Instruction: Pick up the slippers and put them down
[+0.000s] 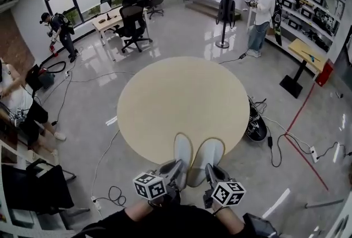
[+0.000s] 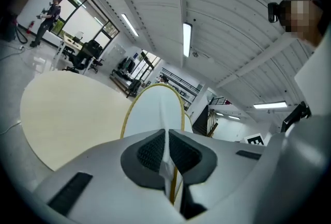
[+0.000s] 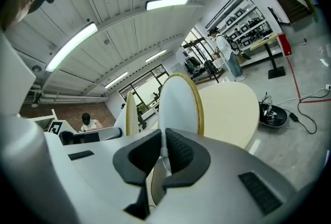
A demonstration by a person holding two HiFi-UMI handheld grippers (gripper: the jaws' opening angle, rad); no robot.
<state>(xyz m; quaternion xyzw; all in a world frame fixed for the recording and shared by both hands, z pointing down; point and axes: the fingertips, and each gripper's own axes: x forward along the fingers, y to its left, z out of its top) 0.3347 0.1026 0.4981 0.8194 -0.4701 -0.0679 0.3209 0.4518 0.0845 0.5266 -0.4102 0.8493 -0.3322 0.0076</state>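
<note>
Two white slippers with thin yellow-edged soles hang side by side over the near rim of the round beige table (image 1: pixel 165 99). My left gripper (image 1: pixel 175 168) is shut on the heel end of the left slipper (image 1: pixel 183 150); in the left gripper view that slipper (image 2: pixel 155 109) stands on edge between the dark pads (image 2: pixel 150 153). My right gripper (image 1: pixel 210 172) is shut on the right slipper (image 1: pixel 204 159). In the right gripper view the right slipper (image 3: pixel 178 104) rises from the jaws, with the other slipper (image 3: pixel 130 114) edge-on to its left.
Cables (image 1: pixel 286 138) and a dark round device (image 1: pixel 256 126) lie on the floor right of the table. Office chairs and a desk (image 1: pixel 129 22) stand beyond it. A person (image 1: pixel 260 11) stands at the shelves at the back right, another (image 1: pixel 59 33) at the back left.
</note>
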